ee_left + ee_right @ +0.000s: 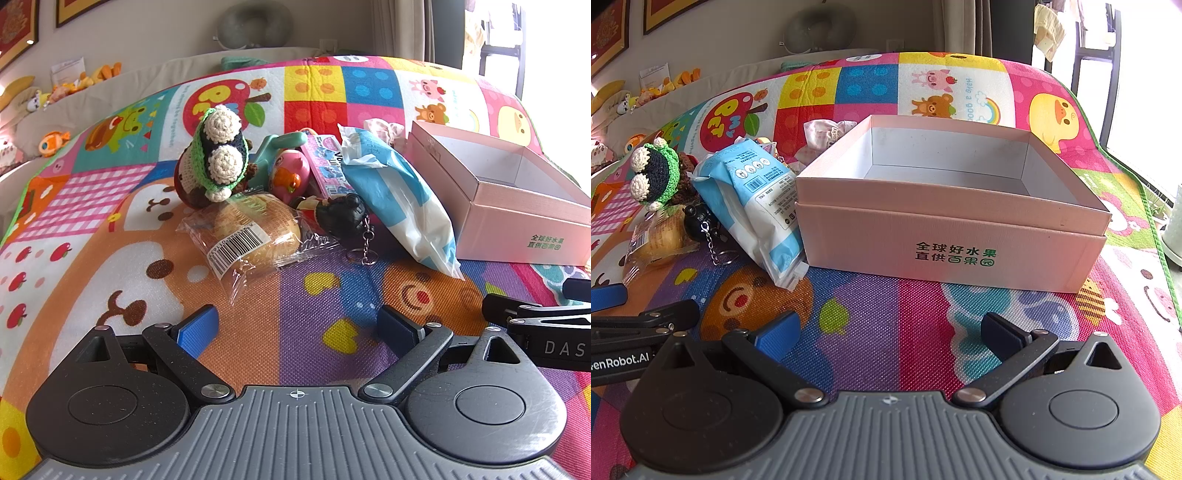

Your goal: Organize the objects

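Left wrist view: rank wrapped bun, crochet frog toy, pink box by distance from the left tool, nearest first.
From the left tool:
1. Wrapped bun, just ahead, slightly left.
2. Crochet frog toy, behind the bun, left.
3. Pink box, far right; roughly level with the toy, too close to call.

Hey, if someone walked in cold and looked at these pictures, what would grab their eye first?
Probably the open pink box, empty inside, on the loud cartoon play mat. Next, the clutter piled to its left: a crocheted frog toy on top, a wrapped bun in front, and a blue-and-white packet leaning against the box. Both grippers hover open in front, holding nothing.
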`<state>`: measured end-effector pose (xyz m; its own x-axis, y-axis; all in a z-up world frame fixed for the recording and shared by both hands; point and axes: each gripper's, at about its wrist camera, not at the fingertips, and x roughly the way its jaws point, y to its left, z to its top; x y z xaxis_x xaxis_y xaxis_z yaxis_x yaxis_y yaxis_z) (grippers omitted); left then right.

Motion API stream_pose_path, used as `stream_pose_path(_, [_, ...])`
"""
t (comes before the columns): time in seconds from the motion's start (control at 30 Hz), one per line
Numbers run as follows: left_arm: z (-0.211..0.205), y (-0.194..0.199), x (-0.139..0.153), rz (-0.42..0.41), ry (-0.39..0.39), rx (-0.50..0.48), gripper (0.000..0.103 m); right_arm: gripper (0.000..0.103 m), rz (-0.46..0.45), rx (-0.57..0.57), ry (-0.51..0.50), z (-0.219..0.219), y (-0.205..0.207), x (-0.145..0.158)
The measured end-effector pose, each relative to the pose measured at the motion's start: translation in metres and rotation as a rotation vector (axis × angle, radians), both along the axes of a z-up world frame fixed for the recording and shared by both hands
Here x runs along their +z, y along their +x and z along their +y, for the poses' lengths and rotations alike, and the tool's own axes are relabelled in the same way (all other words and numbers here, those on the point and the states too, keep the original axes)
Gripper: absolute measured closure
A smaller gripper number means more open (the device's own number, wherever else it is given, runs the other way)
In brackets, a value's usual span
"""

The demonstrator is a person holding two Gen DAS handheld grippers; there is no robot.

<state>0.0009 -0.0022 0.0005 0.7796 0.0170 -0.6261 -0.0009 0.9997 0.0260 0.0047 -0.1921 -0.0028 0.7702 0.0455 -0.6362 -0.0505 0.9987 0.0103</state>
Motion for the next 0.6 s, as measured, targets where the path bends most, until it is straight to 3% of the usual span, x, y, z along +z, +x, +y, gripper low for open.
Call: stream_pose_path(0.6, [-0.0006, 0.0001, 0.0019, 0.001, -0.001, 0.000, 0.006, 0.000, 0.000, 0.001, 0.001, -0.0002, -0.0001, -0.0002])
